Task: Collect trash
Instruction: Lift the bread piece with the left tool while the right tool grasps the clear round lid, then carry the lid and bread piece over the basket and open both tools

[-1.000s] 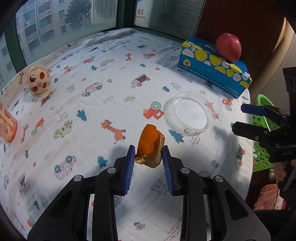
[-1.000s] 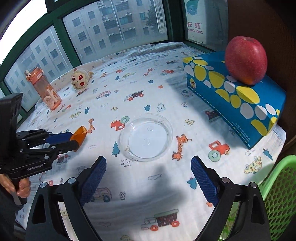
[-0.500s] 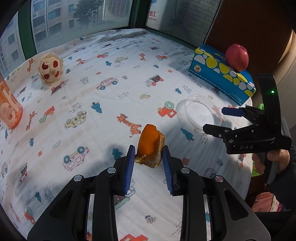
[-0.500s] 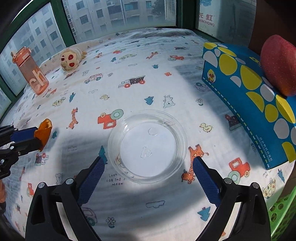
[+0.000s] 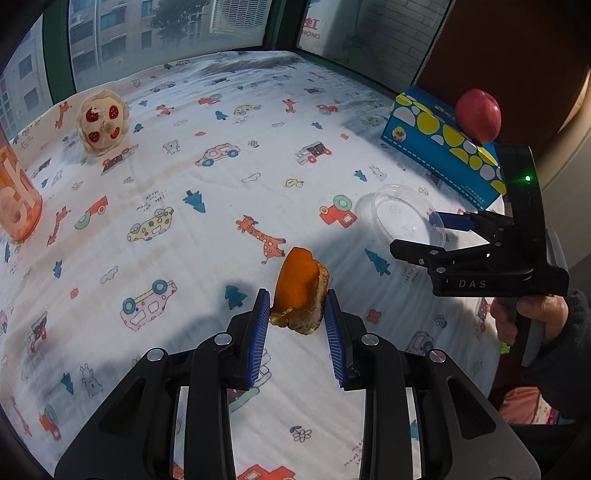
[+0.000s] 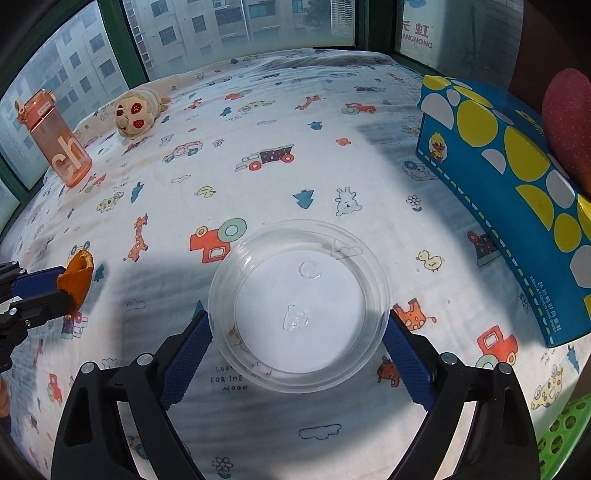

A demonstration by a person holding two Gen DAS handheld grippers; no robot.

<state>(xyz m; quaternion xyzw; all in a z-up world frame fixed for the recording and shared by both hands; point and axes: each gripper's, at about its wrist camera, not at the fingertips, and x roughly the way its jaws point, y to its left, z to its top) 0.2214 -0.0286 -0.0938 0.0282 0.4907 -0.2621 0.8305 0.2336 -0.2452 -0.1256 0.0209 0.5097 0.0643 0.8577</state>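
While the left gripper (image 5: 297,314) clamps an orange peel (image 5: 300,291) at lower centre above the tablecloth (image 5: 221,206), the right gripper (image 6: 298,341), jaws just closing, straddles a clear plastic lid (image 6: 299,306) at centre frame, pads at its rim.

"DAS" stands on the right gripper (image 5: 436,236); "ch" on the orange bottle (image 6: 55,138); "FOR THE MOON" on the tablecloth (image 6: 295,177); seemingly "ANGHONG" on an outdoor sign (image 6: 413,35).
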